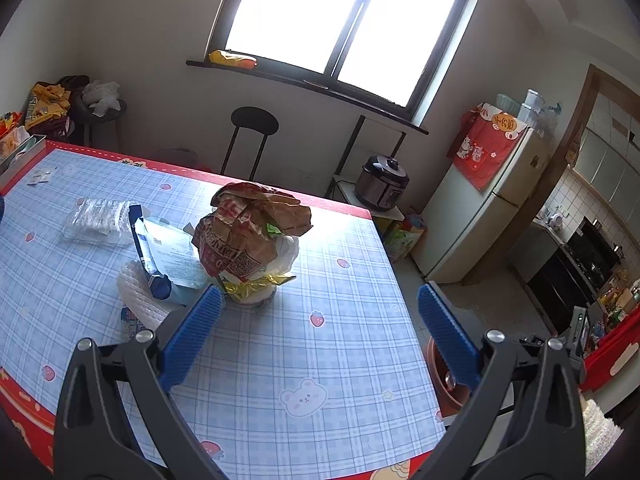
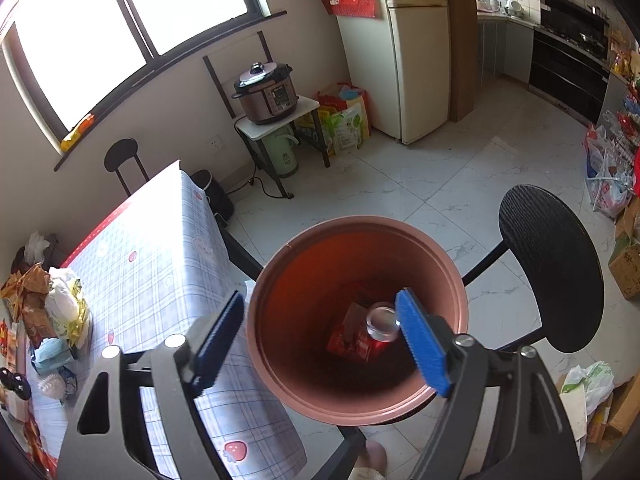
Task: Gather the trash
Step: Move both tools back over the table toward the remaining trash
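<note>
Right gripper (image 2: pixel 320 344) wide and empty over bin (image 2: pixel 448 280) holding can (image 2: pixel 380 326); left gripper (image 1: pixel 320 320) wide near trash pile (image 1: pixel 252 240).

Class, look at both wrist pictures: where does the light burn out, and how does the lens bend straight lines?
Left wrist view: the window is blown out to pure white, glare washes the table edge behind the pile of wrappers, and the sill bows. Right wrist view: the window is again white, the table corner glares, the fridge leans, dark corners frame both.
</note>
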{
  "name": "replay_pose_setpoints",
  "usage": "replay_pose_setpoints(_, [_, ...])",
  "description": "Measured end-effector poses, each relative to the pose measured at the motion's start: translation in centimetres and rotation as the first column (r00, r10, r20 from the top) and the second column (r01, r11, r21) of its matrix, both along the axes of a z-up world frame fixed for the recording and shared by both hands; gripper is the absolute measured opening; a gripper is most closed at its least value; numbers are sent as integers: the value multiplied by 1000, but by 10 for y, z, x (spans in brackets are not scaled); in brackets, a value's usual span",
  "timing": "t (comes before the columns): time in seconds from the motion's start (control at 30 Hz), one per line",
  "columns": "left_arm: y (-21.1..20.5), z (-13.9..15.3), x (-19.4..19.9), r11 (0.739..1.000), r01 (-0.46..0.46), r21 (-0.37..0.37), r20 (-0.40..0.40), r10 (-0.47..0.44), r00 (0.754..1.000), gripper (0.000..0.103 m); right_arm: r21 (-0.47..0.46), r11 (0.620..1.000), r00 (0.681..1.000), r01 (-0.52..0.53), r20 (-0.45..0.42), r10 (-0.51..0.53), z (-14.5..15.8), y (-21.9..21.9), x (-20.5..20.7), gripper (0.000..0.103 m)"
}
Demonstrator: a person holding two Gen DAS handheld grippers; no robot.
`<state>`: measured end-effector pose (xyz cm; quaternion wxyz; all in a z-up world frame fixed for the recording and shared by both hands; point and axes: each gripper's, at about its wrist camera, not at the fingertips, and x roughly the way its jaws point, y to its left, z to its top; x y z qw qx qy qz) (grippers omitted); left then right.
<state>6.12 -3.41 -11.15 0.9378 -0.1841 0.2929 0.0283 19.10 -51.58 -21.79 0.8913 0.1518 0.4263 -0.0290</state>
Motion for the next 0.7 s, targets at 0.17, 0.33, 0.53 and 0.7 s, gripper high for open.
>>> replay_pose_setpoints(0.17, [27,1,-7,999,-36,11,10,36,999,97,-13,995,994,-95,57,96,20,44,-1,98])
replay_pose_setpoints(0.33, [72,-3,-17,996,-79,43,-27,80,996,97,-23,975,971,-222,80,223,33,116,4,98])
replay_pose_setpoints(0.53, [140,-16,-31,988,-134,81,-67,140,988,97,-30,913,907,-407,101,408,47,234,14,98])
replay_pose_setpoints(0.7, [195,-26,-33,983,-157,96,-66,164,984,97,-95,828,819,-553,117,561,56,354,17,98])
